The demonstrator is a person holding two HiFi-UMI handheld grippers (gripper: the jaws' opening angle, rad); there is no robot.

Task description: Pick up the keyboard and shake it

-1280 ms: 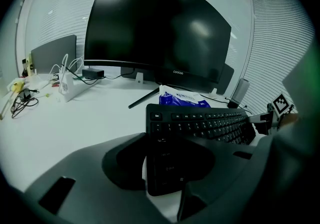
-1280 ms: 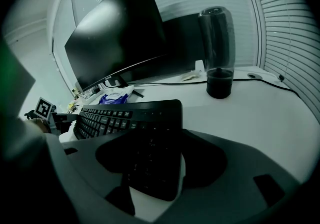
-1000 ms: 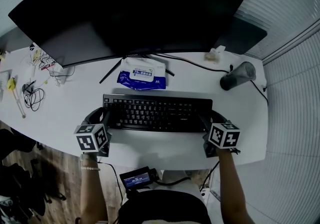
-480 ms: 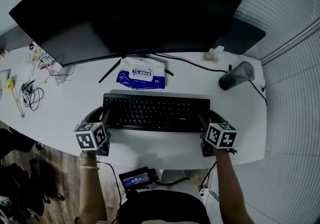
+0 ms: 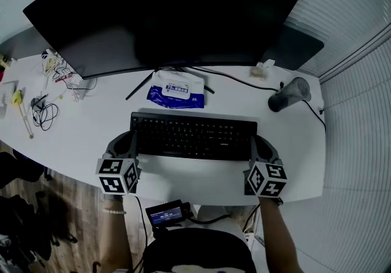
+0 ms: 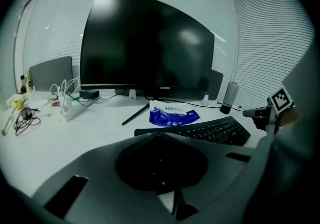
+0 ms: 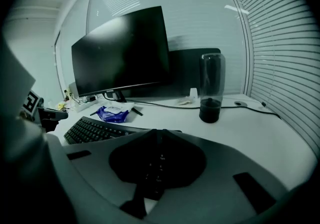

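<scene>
At the near edge of the desk (image 5: pixel 85 128): keyboard pinched at both ends.
Head view: left gripper (image 5: pixel 130 145) and right gripper (image 5: pixel 253 148) flank the keyboard (image 5: pixel 192 136), both drawn back toward the desk edge since a second ago, so the lift seems to be starting. Left gripper view: jaws narrowed onto the keyboard's end. Right gripper view: jaws likewise closed on the other end.

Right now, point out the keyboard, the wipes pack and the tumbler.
keyboard (image 5: pixel 192 137), head view, middle of the keys.
wipes pack (image 5: pixel 176 93), head view, blue front label.
tumbler (image 5: pixel 290 93), head view, its dark side wall.
</scene>
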